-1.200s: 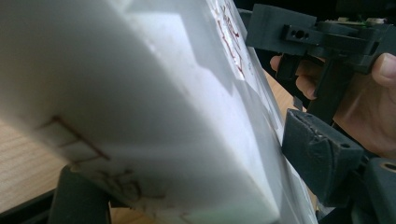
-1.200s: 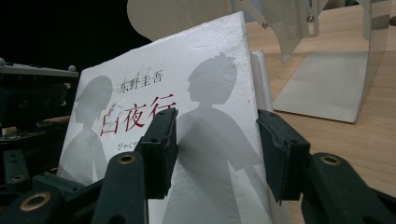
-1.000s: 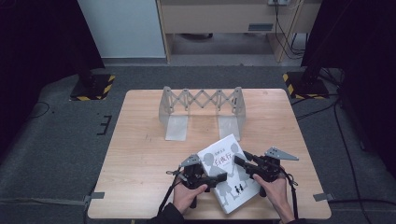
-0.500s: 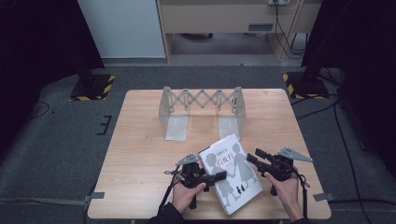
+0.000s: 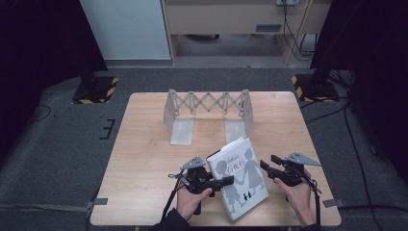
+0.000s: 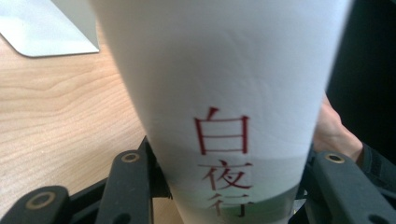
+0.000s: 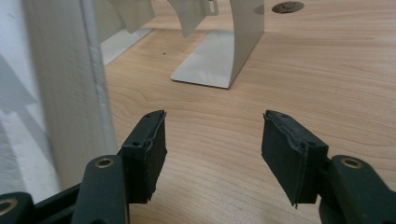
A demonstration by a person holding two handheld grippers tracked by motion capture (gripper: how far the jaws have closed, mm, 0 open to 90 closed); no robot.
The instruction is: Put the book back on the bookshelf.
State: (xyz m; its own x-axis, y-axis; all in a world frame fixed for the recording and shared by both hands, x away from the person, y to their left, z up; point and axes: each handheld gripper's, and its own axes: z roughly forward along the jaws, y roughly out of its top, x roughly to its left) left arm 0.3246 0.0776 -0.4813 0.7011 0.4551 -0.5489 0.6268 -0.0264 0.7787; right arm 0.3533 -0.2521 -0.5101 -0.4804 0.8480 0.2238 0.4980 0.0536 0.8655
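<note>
Between both tongs, white book (image 5: pixel 239 182) clamped at its spine by left tongs (image 5: pixel 226 181), right tongs (image 5: pixel 267 163) apart just beside it

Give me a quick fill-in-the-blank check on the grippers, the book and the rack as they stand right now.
1. The white book is clamped at its spine by the ____ gripper.
2. The right gripper has its jaws ____, with nothing between them.
3. The characters on the book's spine are printed in ____.
4. The expanding metal rack stands on the table on the ____ side of the book from the person.

Missing words: left; open; red; far
</note>
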